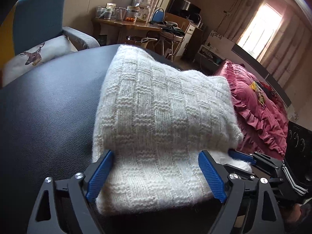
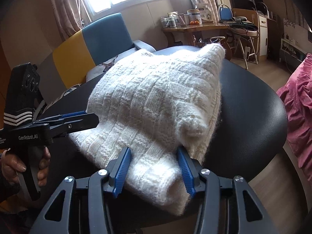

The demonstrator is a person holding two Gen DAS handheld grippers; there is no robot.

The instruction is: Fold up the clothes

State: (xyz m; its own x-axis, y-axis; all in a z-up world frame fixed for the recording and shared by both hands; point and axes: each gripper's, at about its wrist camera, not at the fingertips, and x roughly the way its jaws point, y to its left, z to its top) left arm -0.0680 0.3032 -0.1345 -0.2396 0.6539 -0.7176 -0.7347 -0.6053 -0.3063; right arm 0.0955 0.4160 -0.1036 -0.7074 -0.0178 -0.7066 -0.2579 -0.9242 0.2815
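A: Cream knit sweater (image 1: 161, 120) is lying folded on black leather table (image 1: 48, 117).
B: Left gripper (image 1: 156, 177) is gaping wide, pads straddling the near hem w/o pressing.
A: Right gripper (image 2: 154, 173) is sitting half-open round a folded edge; grip unclear.

My left wrist camera looks down along my jaws, close over the white knitted sweater (image 1: 161, 120) on the black desk (image 1: 48, 107). My right camera shares both, from the opposite side.
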